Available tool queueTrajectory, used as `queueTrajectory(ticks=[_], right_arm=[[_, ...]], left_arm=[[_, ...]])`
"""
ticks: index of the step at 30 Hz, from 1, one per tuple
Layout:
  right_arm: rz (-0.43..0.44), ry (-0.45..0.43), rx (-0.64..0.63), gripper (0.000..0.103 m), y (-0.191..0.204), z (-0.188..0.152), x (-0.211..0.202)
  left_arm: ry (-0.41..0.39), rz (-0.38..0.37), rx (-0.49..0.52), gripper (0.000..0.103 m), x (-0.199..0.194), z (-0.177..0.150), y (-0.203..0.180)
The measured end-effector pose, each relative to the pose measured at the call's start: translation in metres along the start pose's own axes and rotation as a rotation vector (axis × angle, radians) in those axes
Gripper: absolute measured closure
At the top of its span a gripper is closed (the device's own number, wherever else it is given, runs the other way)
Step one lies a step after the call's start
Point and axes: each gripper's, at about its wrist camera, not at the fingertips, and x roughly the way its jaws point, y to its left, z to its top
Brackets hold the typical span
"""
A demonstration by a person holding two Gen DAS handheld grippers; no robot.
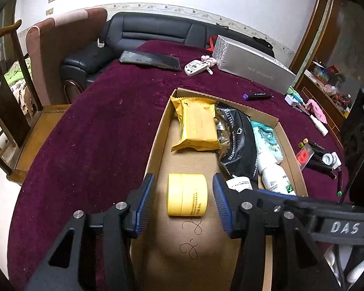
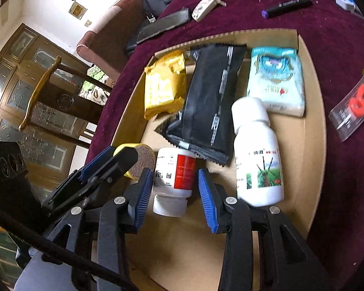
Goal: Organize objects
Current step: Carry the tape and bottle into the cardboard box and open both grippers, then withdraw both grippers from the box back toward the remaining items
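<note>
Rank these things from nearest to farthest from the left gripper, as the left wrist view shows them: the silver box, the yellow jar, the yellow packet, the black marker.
From the left gripper:
1. Yellow jar, lying between the open jaws in the cardboard tray.
2. Yellow packet, further up inside the tray.
3. Black marker, on the maroon cloth beyond the tray, to the right.
4. Silver box, at the far right of the table.

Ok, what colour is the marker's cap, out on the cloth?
Purple, on a black marker; the left wrist view shows it best.

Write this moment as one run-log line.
left gripper: open around yellow jar | right gripper: open around small bottle | both in cardboard box
</note>
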Motion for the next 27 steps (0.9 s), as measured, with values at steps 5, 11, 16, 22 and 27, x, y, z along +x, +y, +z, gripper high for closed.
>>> queueTrajectory(ticks=[5,11,16,22,27], right_arm=[[-0.001,-0.058,-0.043,0.06,0.008,0.0,-0.021],[-0.012,-0.132,-0.088,0.053,0.017,-0.007,-0.045],[-0.038,-0.21,-0.121,0.051,0.016,-0.017,-0.073],[-0.074,-0.289,-0.115,0.048,-0.003,-0.029,-0.107],[-0.087,-0.317,-0.073,0.048,-0.032,-0.04,-0.128]], left_arm=[[-0.034,-0.001,0.002,0.059,-0.012,0.001,-0.006],[-0.118,0.031,0.06,0.056,-0.042,-0.003,-0.032],[-0.209,0.089,0.131,0.053,-0.069,-0.008,-0.061],[-0.257,0.141,0.191,0.051,-0.088,-0.013,-0.093],[-0.263,0.177,0.255,0.05,-0.09,-0.019,-0.124]])
